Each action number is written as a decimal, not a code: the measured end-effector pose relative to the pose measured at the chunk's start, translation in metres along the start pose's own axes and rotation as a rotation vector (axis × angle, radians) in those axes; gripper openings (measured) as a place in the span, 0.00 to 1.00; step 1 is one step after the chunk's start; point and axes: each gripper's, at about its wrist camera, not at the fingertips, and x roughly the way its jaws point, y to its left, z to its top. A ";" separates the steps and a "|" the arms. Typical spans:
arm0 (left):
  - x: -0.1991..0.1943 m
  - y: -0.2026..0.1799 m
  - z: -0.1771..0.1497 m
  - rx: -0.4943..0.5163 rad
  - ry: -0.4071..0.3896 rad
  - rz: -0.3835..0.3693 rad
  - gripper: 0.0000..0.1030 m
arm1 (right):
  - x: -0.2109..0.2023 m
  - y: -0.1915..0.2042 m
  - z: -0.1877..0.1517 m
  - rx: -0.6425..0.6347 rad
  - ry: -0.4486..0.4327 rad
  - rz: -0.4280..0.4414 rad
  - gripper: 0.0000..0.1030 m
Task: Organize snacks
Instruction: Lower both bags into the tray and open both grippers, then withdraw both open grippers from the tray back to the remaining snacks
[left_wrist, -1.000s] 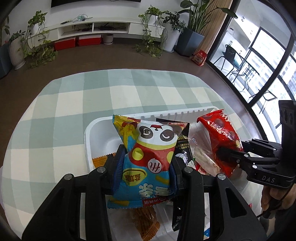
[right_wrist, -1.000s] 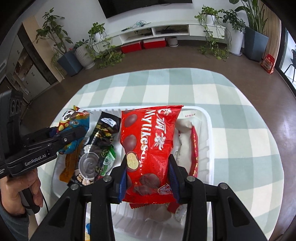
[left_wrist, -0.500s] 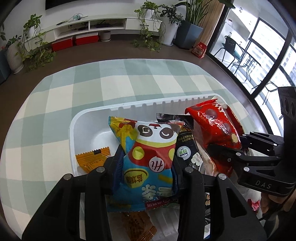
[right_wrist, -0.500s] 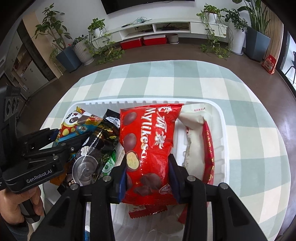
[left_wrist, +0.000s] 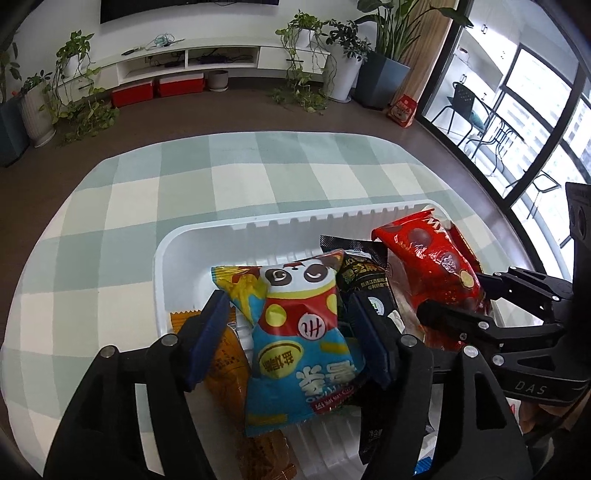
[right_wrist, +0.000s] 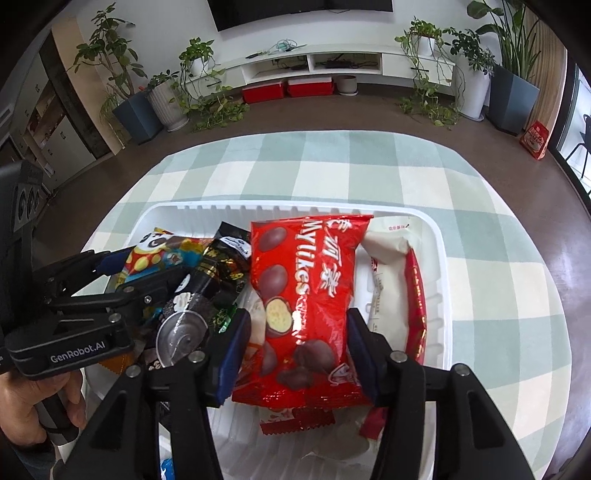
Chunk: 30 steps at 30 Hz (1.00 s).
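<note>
A white tray (left_wrist: 258, 221) holds several snack packets on the checked table. The blue and red panda bag (left_wrist: 295, 332) lies in it between the fingers of my left gripper (left_wrist: 290, 325). Those jaws are opening and their blue pads stand clear of the bag. The red Mylikes bag (right_wrist: 306, 288) rests in the tray (right_wrist: 295, 205) between the fingers of my right gripper (right_wrist: 295, 343). These jaws are opening too, with gaps at the pads. Each gripper shows in the other's view: the right gripper (left_wrist: 454, 295) and the left gripper (right_wrist: 144, 266).
Around the two bags the tray holds a black packet (left_wrist: 362, 273), an orange packet (left_wrist: 225, 362) and a white and red packet (right_wrist: 391, 288). A hand (right_wrist: 33, 402) grips the left handle. The green checked tablecloth (left_wrist: 184, 184) runs to the table's round edge, with floor and plants beyond.
Both pairs of jaws have spread apart and the pads have come off the bags. The panda bag and the red bag have sunk and now lie in the tray.
</note>
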 end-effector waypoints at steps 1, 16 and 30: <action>-0.002 -0.001 0.000 0.001 -0.004 -0.003 0.65 | -0.002 0.001 0.000 -0.004 -0.003 -0.003 0.57; -0.066 -0.021 -0.017 0.030 -0.100 -0.038 0.96 | -0.065 -0.003 -0.015 0.038 -0.108 0.046 0.73; -0.143 -0.055 -0.115 0.181 -0.119 -0.028 1.00 | -0.152 -0.034 -0.126 0.205 -0.205 0.164 0.89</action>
